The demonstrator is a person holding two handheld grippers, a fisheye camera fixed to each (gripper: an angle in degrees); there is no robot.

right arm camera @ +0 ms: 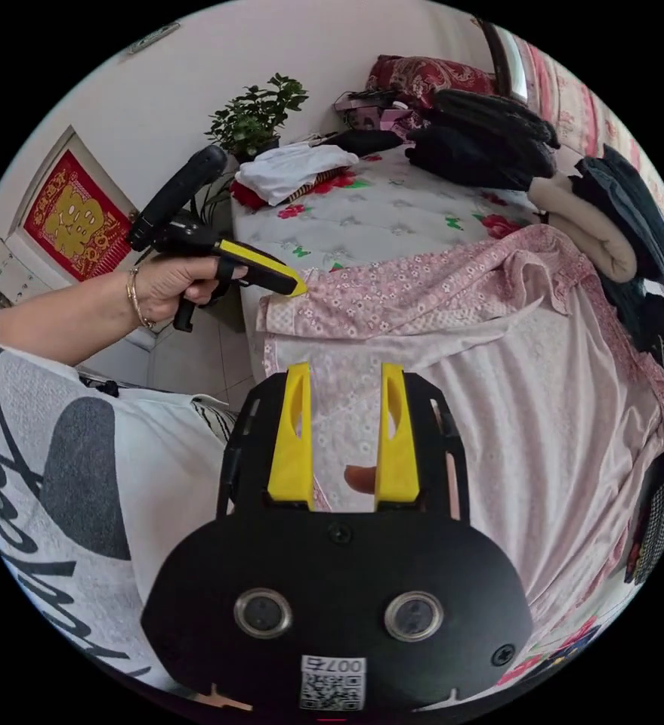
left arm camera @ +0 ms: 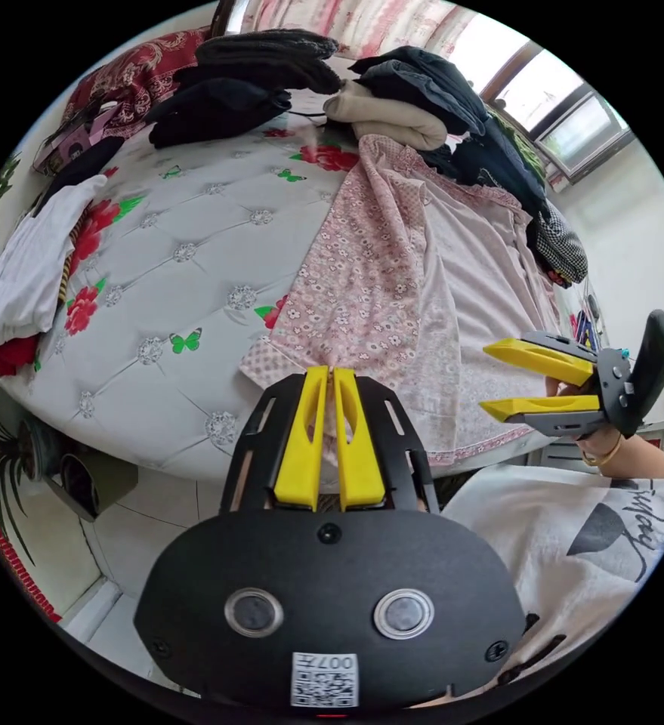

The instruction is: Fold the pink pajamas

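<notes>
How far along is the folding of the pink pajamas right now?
Early. Done: the pink pajamas lie spread on the bed, one side already turned over. In hand: the left tongs are shut on the garment's near edge; the right tongs are open above it. Left: the remaining folds.

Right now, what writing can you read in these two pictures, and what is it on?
"福", probably: gold character on red wall hanging.
Cursive print on the person's white T-shirt: cut off, unreadable.
Stickers on left tool and right tool: too small.
</notes>
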